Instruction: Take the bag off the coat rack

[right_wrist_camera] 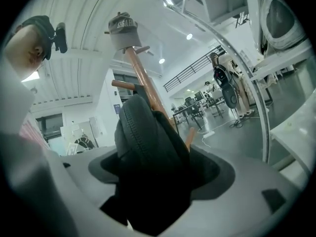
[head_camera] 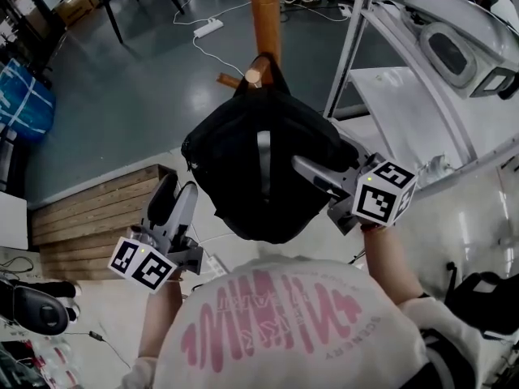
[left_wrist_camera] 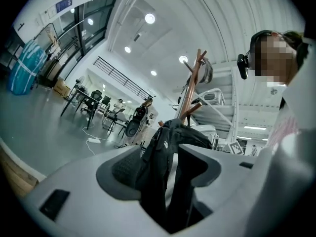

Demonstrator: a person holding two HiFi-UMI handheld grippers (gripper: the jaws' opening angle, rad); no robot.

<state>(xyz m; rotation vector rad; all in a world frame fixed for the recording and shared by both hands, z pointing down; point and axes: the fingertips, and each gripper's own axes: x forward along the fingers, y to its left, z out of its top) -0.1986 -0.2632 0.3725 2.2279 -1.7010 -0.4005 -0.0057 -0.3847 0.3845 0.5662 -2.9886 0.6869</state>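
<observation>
Though cropped overhead, seen at 12 o'clock past right tool [right_wrist_camera: 160, 169] clamping bag [right_wrist_camera: 143, 132]: cap [right_wrist_camera: 123, 27] on coat rack [right_wrist_camera: 140, 78]; left tool [left_wrist_camera: 160, 169] parted, straddling it.

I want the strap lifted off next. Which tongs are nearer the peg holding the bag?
Right. The right tongs clamp the bag below and right of the peg; the left tongs sit farther off, open, by the bag's lower left edge.

Wooden coat rack [head_camera: 264, 14], with a black backpack [head_camera: 259, 168] hung by its top loop over a short peg [head_camera: 253, 76]. Grey cap [right_wrist_camera: 122, 26] perched on the pole's top. Down on the grey floor [head_camera: 146, 87]: a white power strip [head_camera: 208, 28] with its cable, and seemingly a stepped wooden platform [head_camera: 97, 209].
</observation>
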